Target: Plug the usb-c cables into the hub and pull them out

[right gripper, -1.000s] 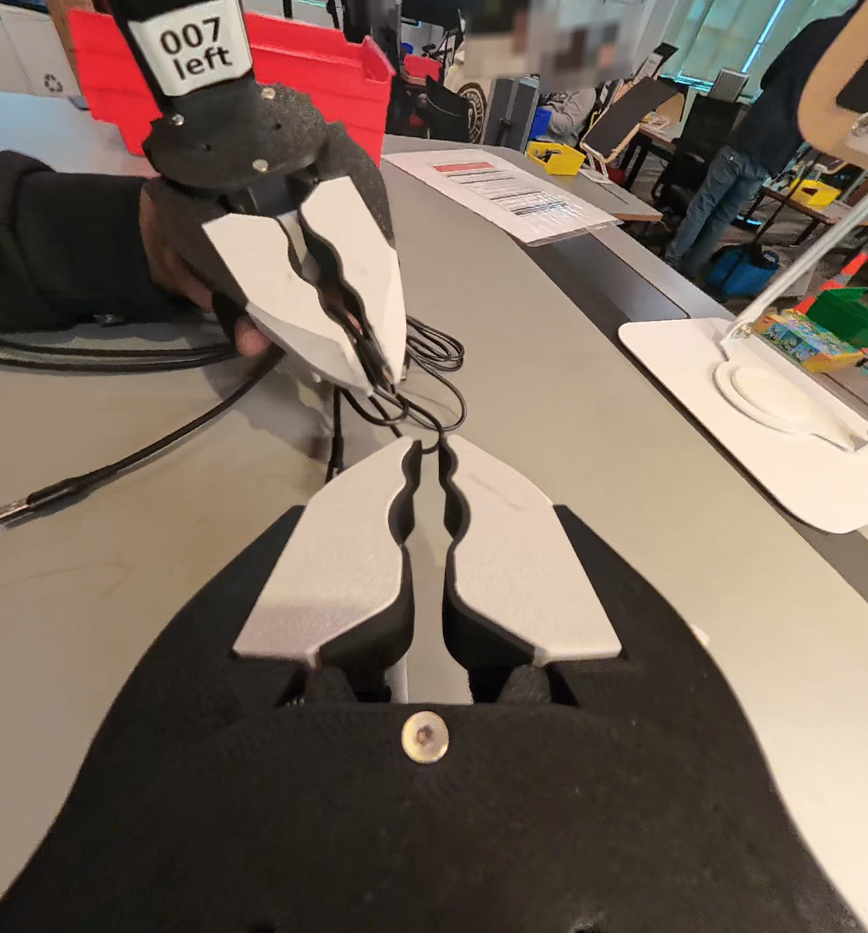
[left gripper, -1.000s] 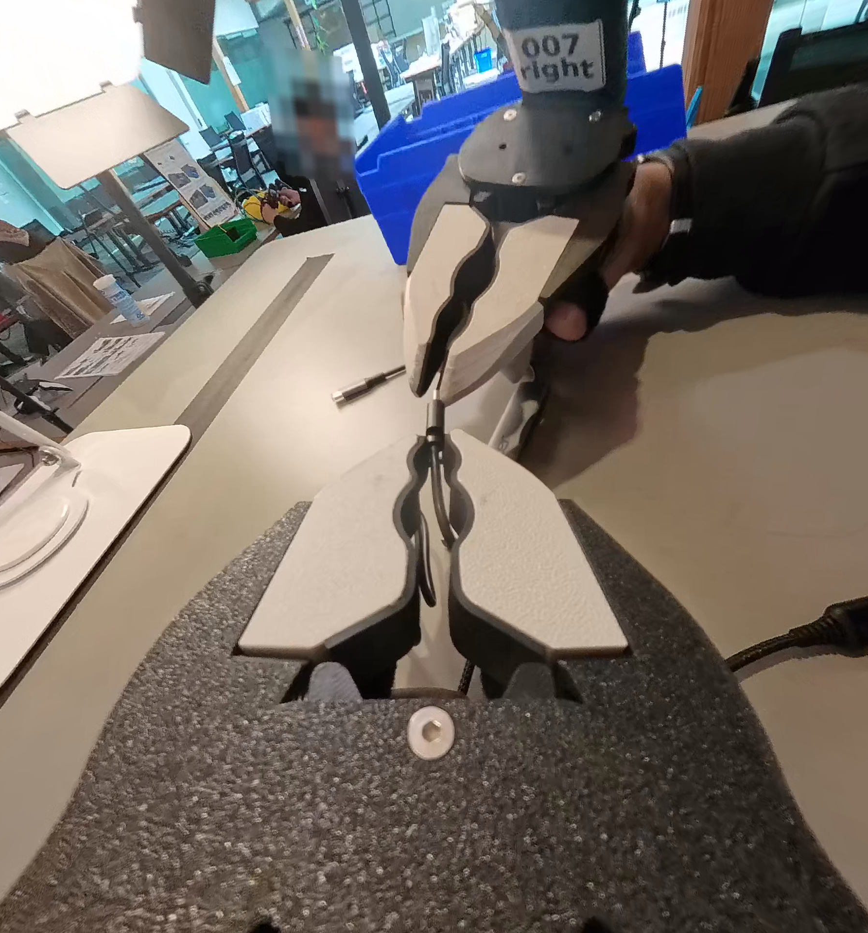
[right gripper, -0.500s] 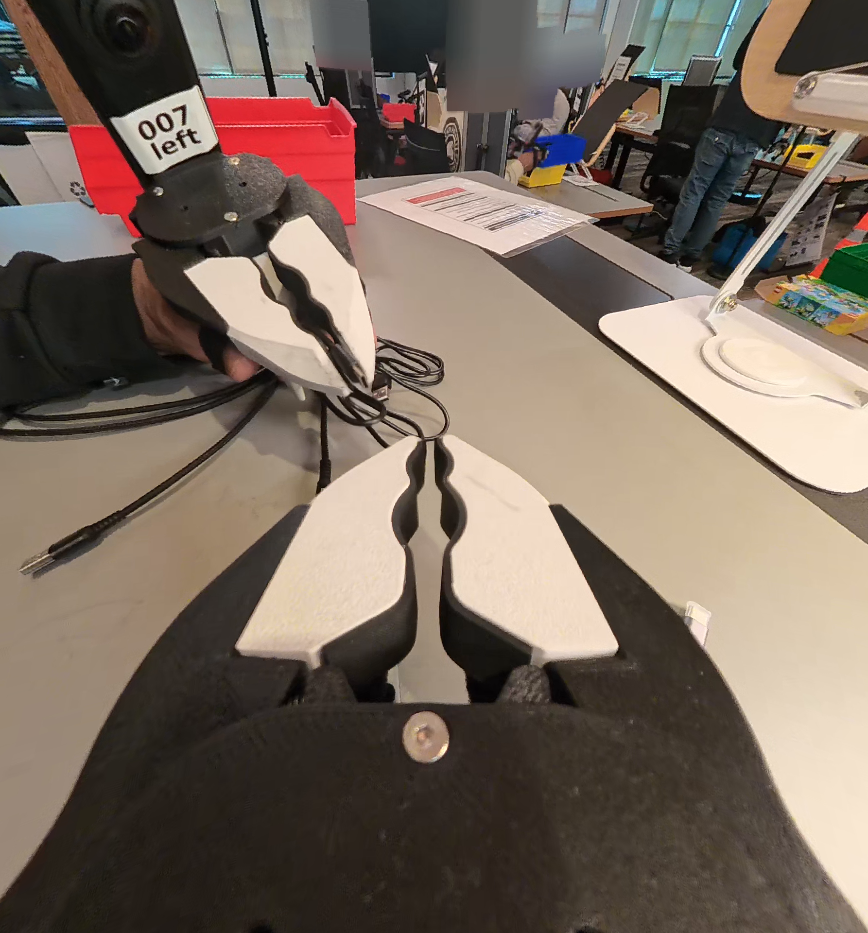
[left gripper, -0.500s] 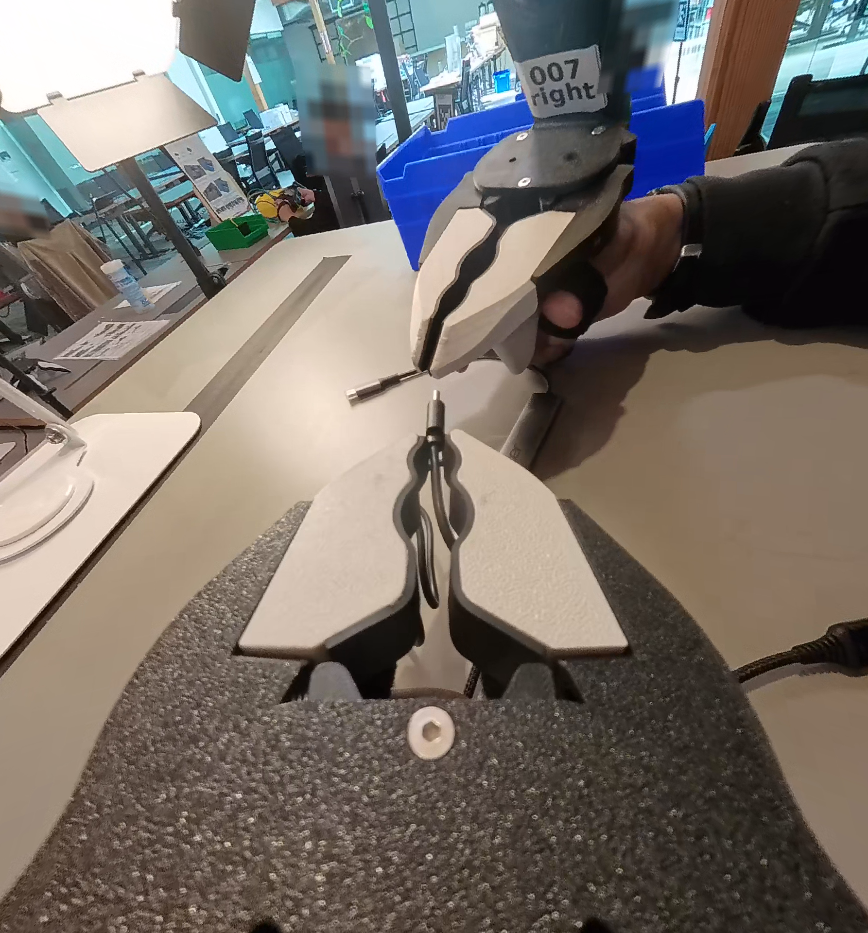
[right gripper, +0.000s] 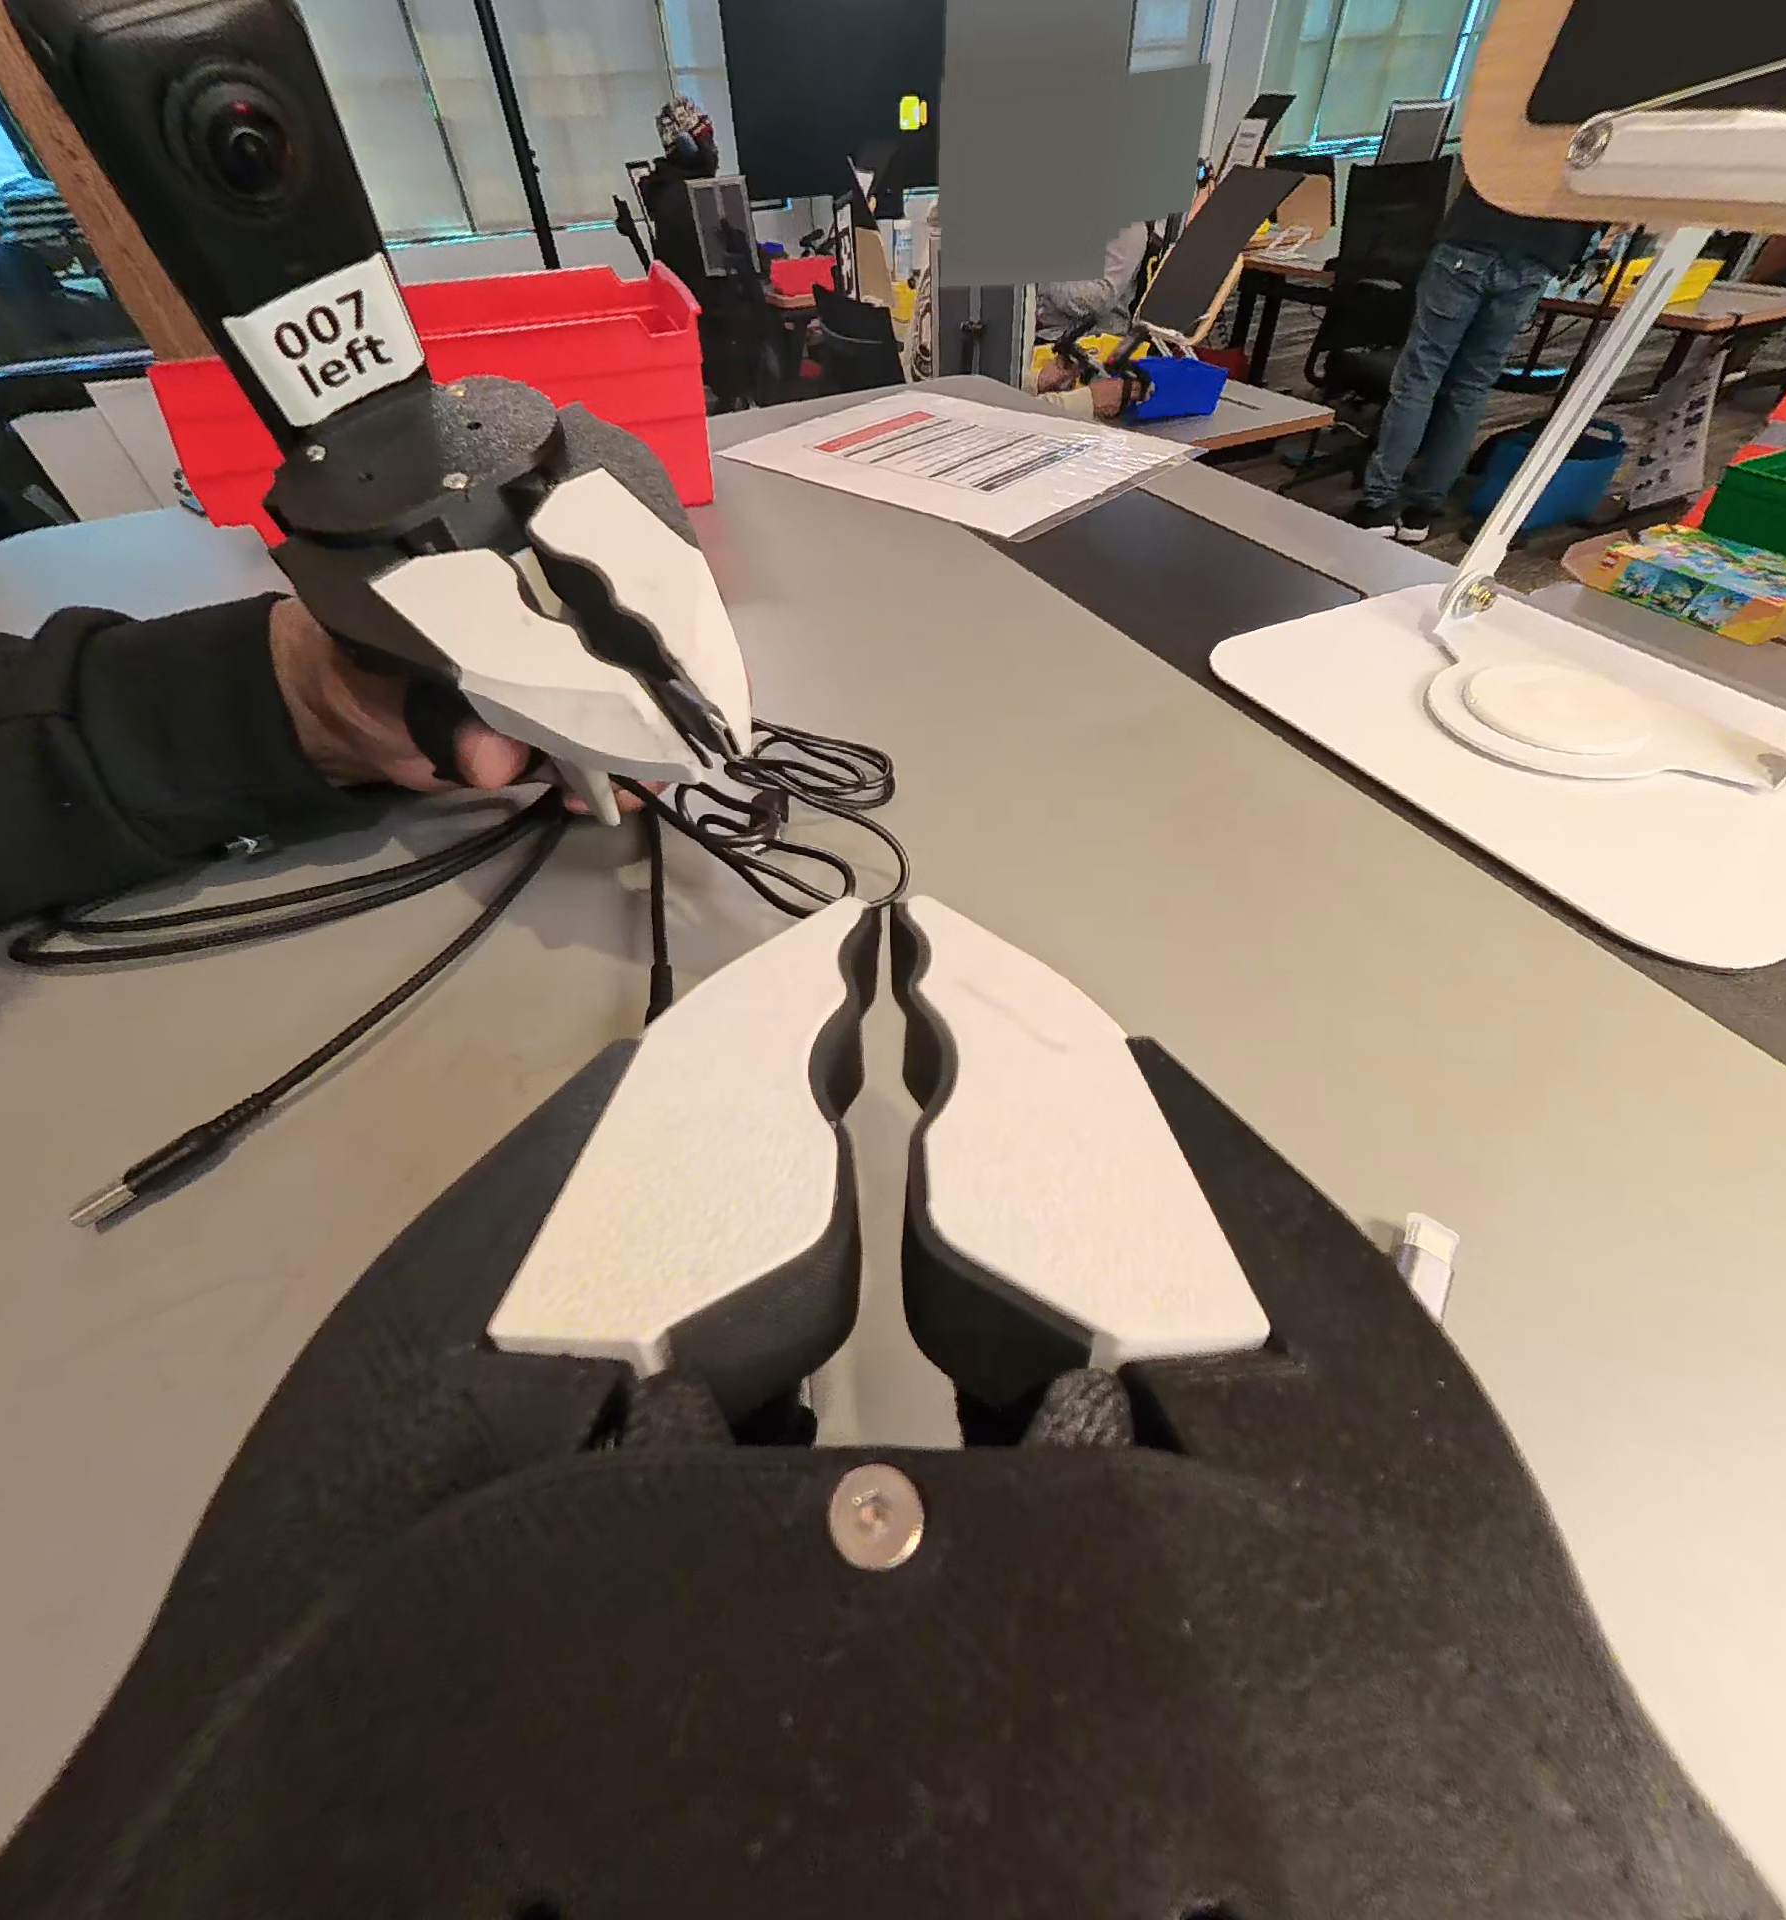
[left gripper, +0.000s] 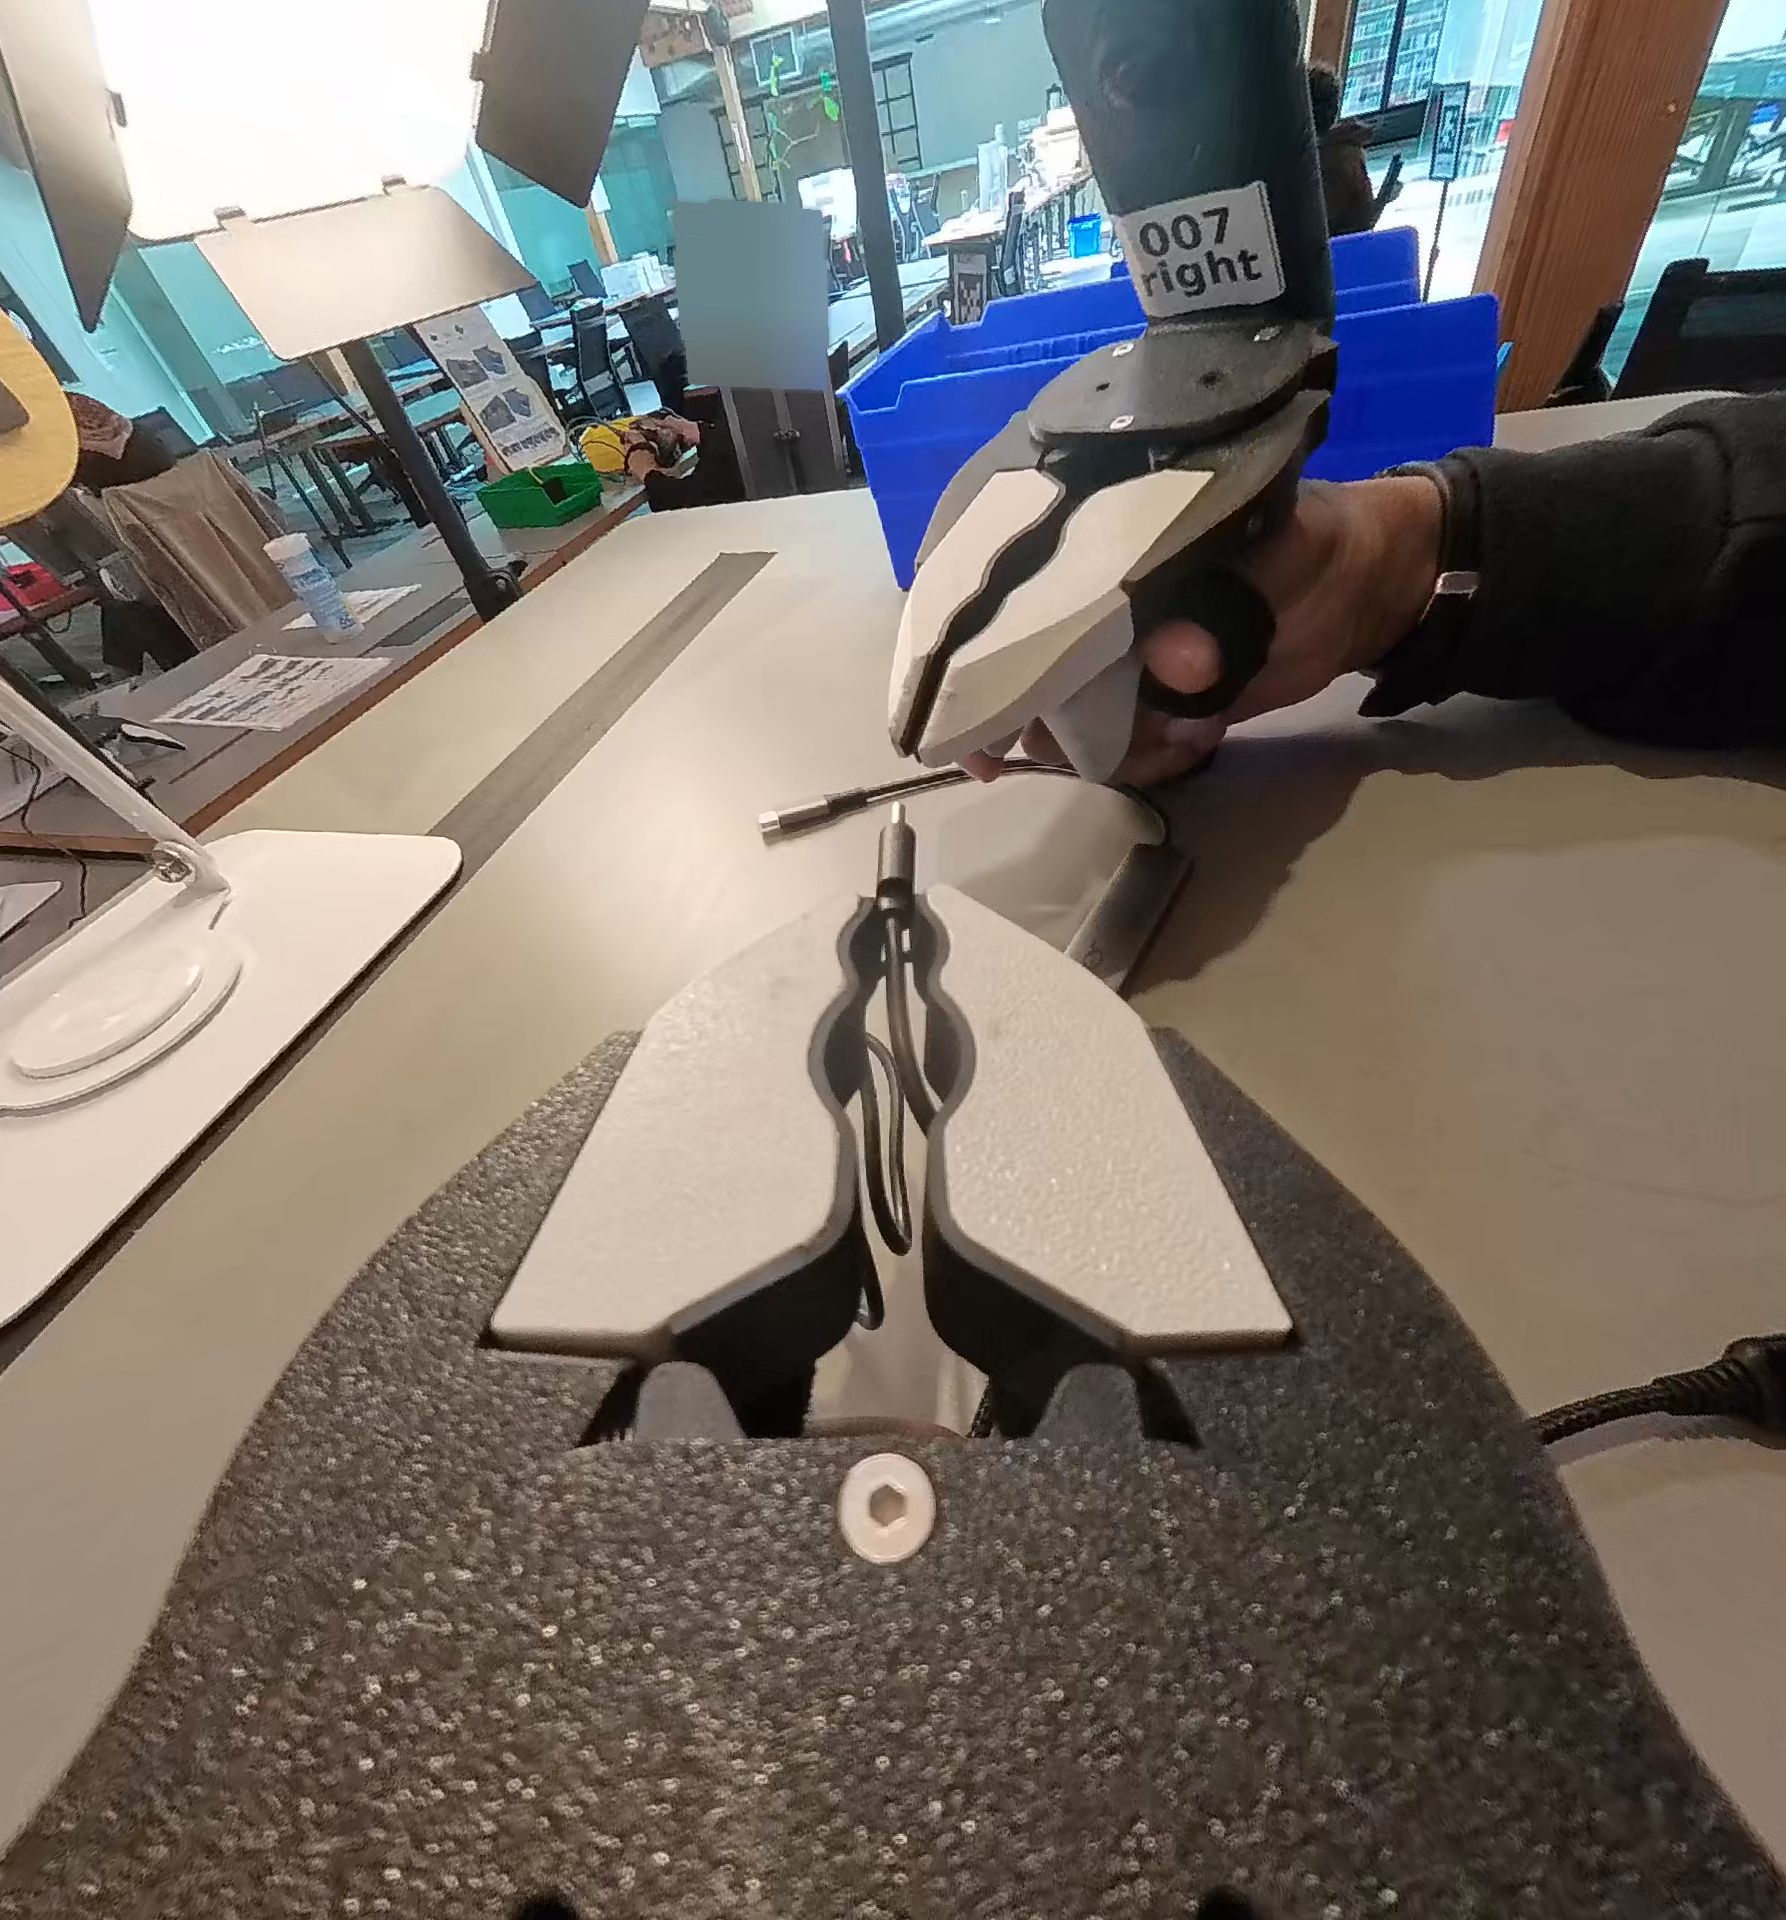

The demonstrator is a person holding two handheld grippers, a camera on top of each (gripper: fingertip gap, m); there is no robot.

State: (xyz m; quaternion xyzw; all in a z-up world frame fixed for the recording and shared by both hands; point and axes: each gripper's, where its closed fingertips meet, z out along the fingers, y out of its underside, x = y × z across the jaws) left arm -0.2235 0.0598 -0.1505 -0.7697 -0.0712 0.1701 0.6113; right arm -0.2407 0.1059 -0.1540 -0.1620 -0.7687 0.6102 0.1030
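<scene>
Left claw [left gripper: 894, 894] pinched tight, right claw [right gripper: 884, 909] nearly closed, tips facing, apart.

USB-C cables and hub on the grey table

A thin black usb-c cable [left gripper: 891, 997] is pinched near its plug between the tips of the left gripper [left gripper: 891, 902]; the plug [left gripper: 893, 852] sticks out past the tips, pointing forward and slightly up, clear of any port, while the cord loops back between the fingers. The grey hub [left gripper: 1128, 914] lies flat on the table just ahead and to the right of that plug; its own short cable [left gripper: 868, 795] runs left and ends in a metal plug resting on the table. Another thicker braided black cable [right gripper: 276, 1091] lies loose on the table, its silver plug free, beside a tangle of thin black cord [right gripper: 806, 790].
</scene>
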